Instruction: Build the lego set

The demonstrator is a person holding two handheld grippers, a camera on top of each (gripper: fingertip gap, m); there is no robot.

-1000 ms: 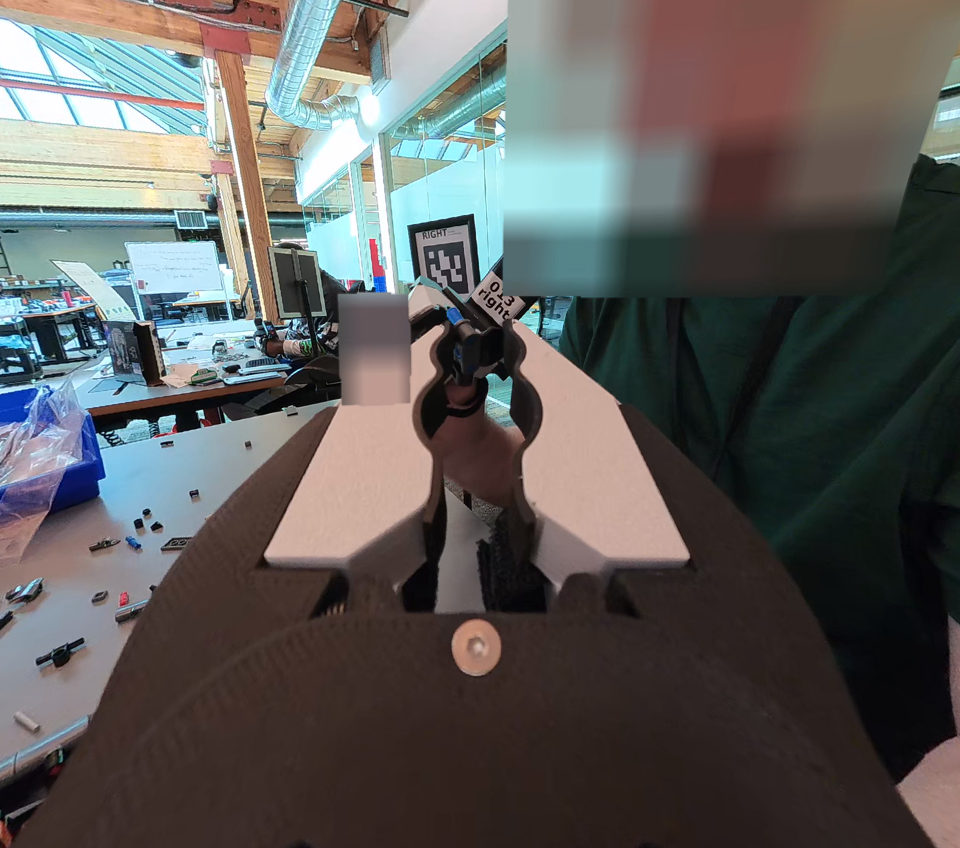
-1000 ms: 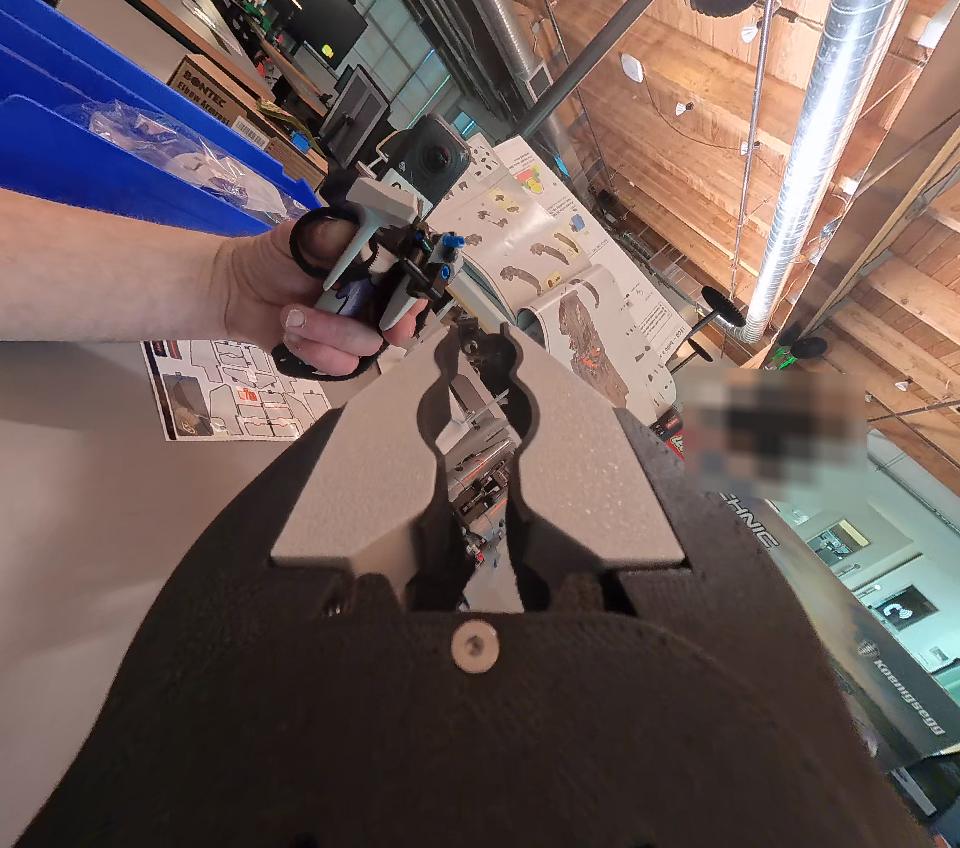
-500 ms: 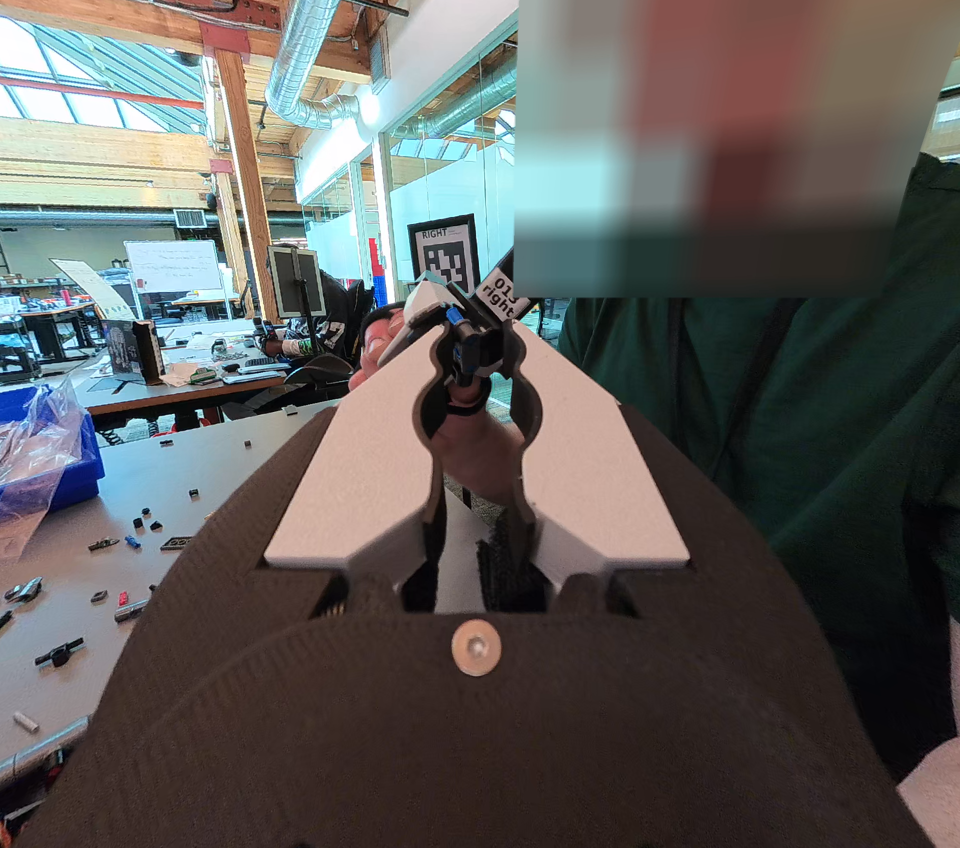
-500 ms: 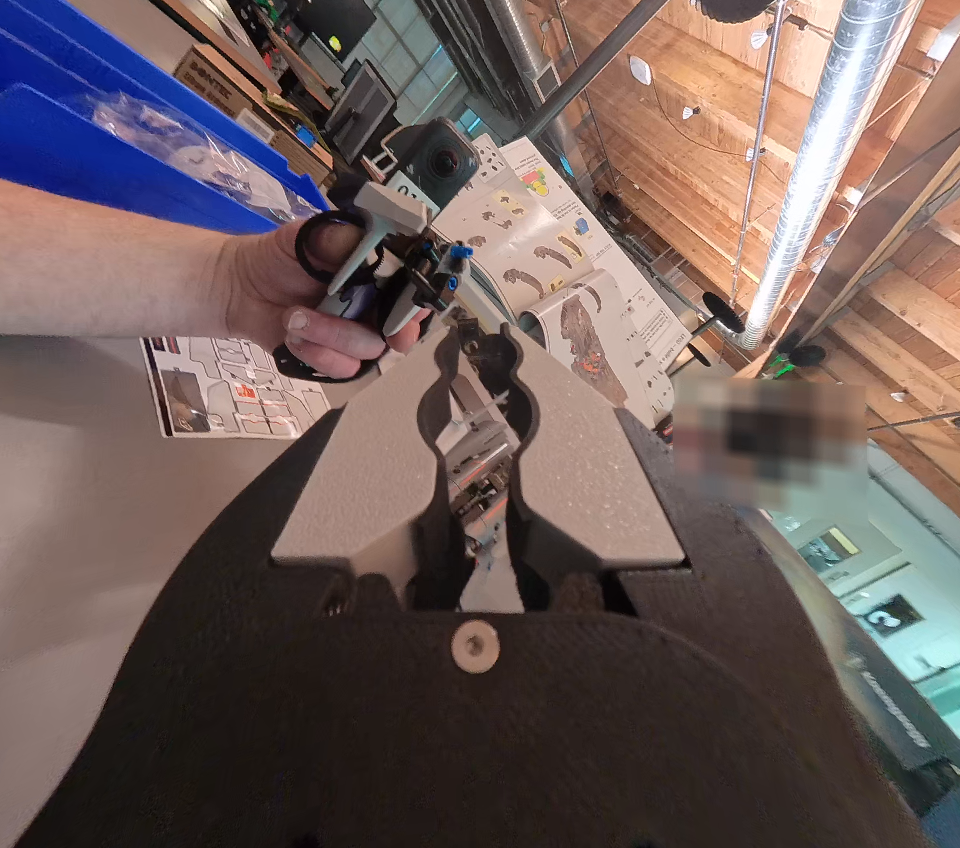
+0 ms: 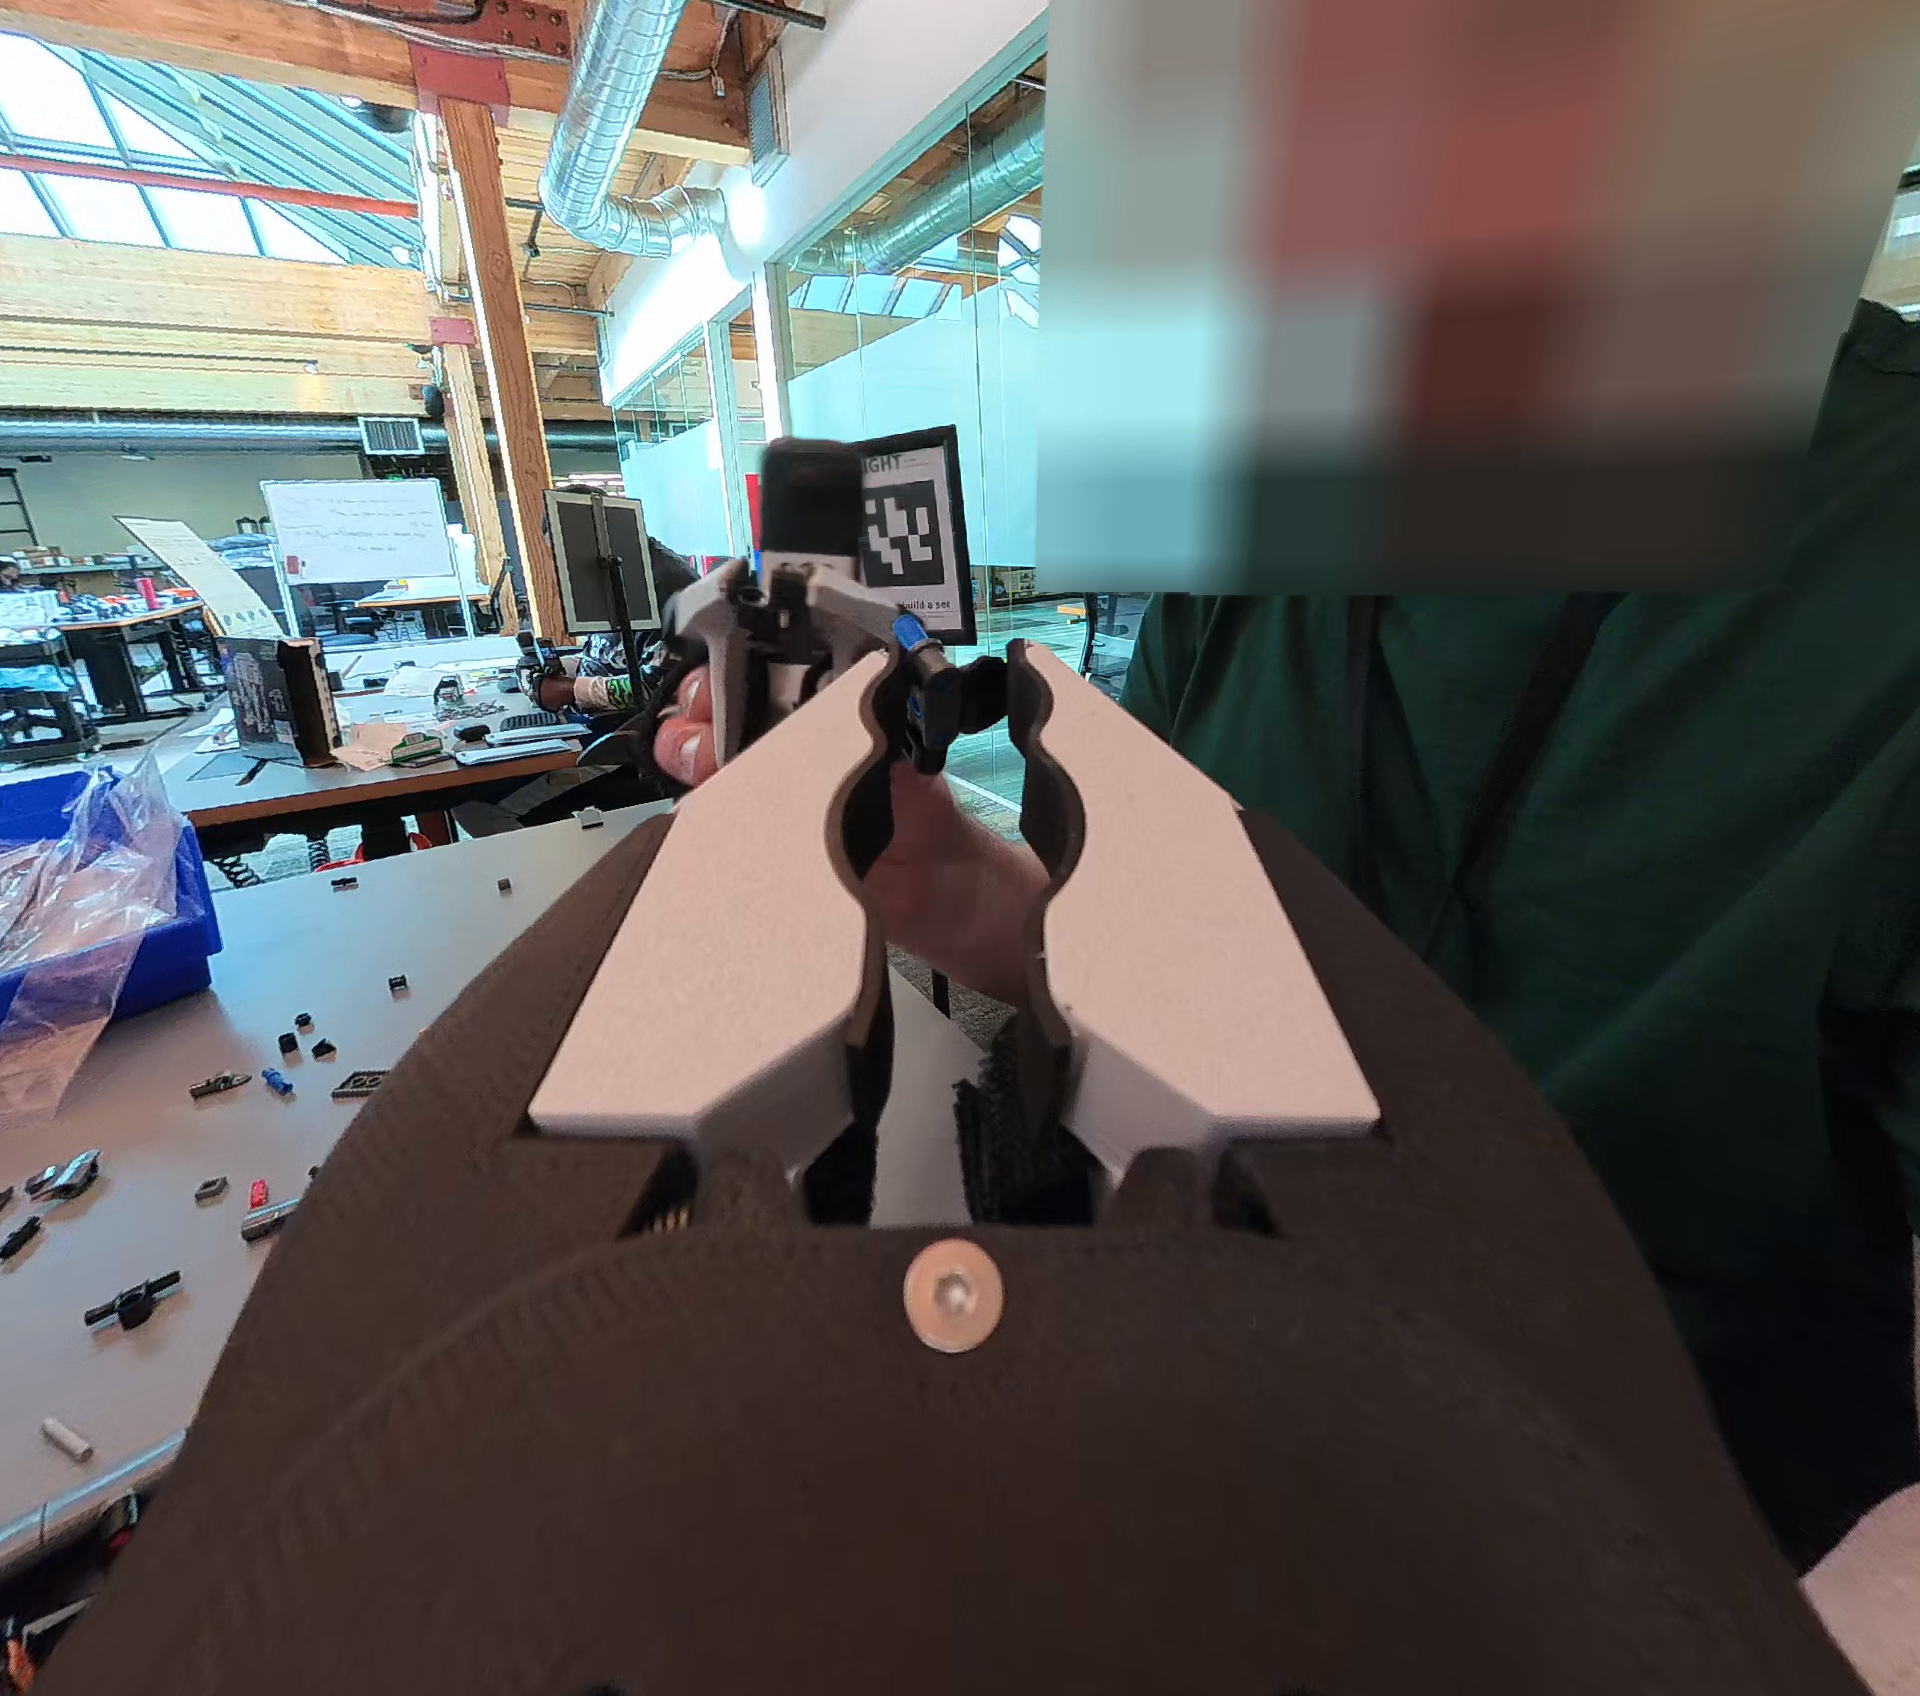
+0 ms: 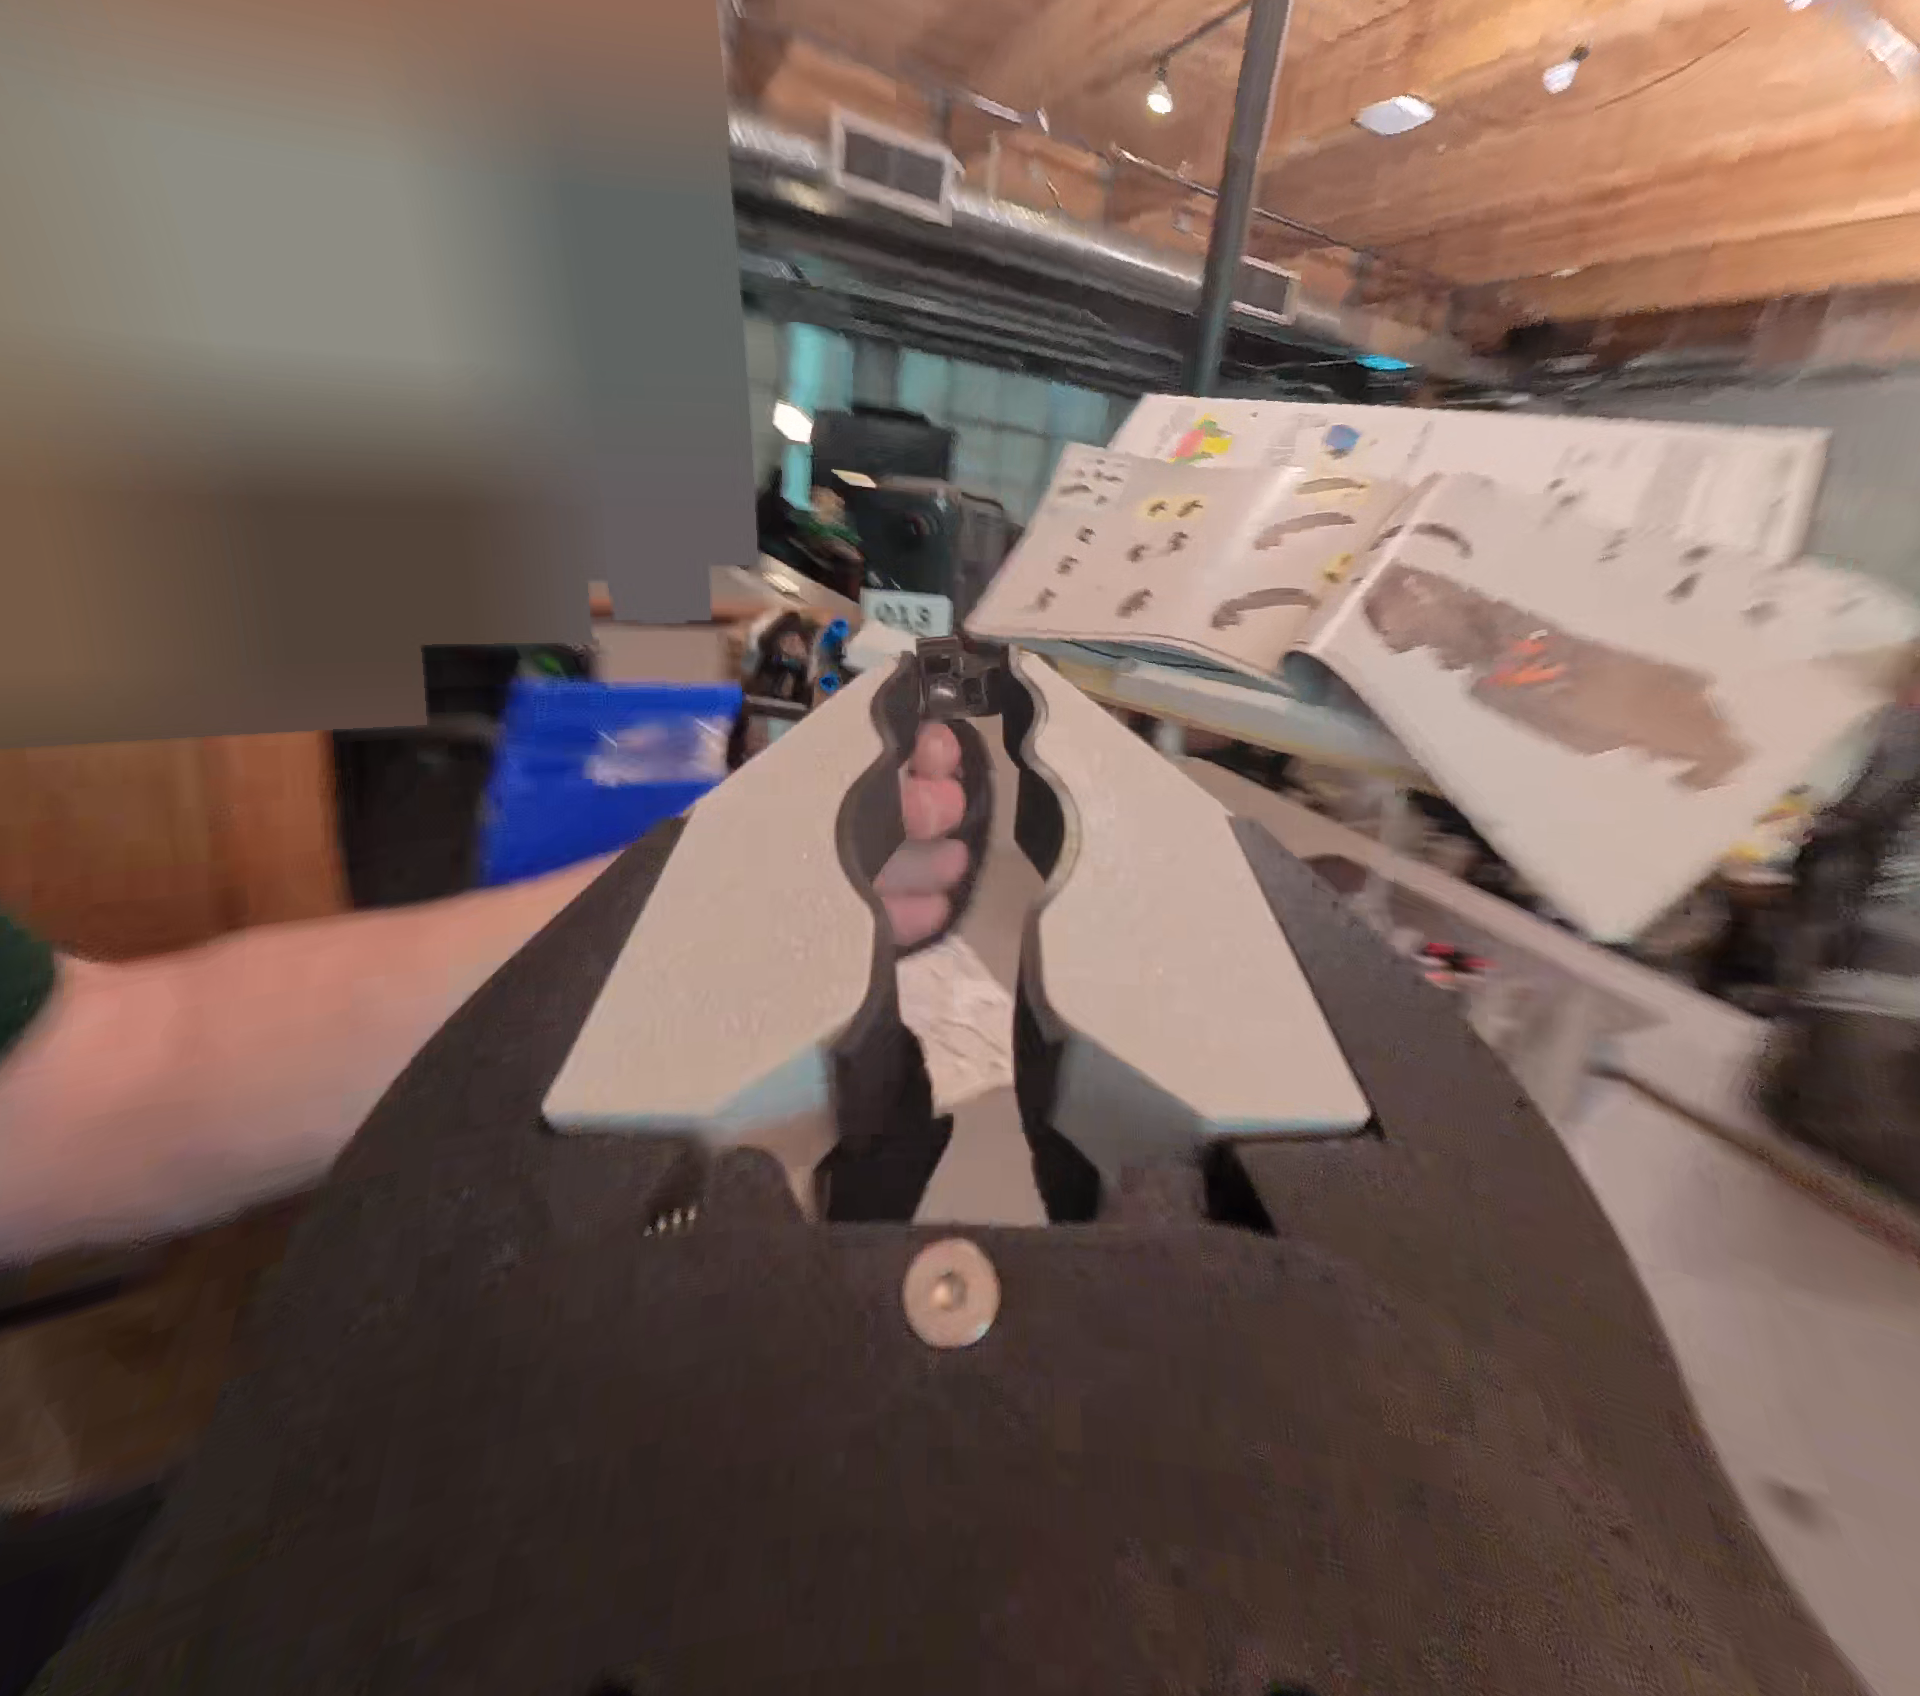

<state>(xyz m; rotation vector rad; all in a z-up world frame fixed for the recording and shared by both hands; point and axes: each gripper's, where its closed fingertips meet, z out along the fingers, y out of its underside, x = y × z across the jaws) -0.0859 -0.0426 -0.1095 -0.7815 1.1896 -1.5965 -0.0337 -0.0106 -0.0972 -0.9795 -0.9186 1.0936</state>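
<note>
Sitting on table [image 5: 436, 929]: blue bin [image 5: 156, 950] holding clear plastic bags [image 5: 73, 877].

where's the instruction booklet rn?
In the right wrist view the instruction booklet is propped open at upper right, beyond the right gripper, across from the blue bin at left.

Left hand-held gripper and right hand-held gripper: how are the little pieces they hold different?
The left hand-held gripper pinches a black piece with blue pins; the right hand-held gripper pinches a dark grey piece with no blue showing. The black piece sits tilted between the fingertips; the dark grey piece sits square and upright. Both are small and held at the very tips.
</note>
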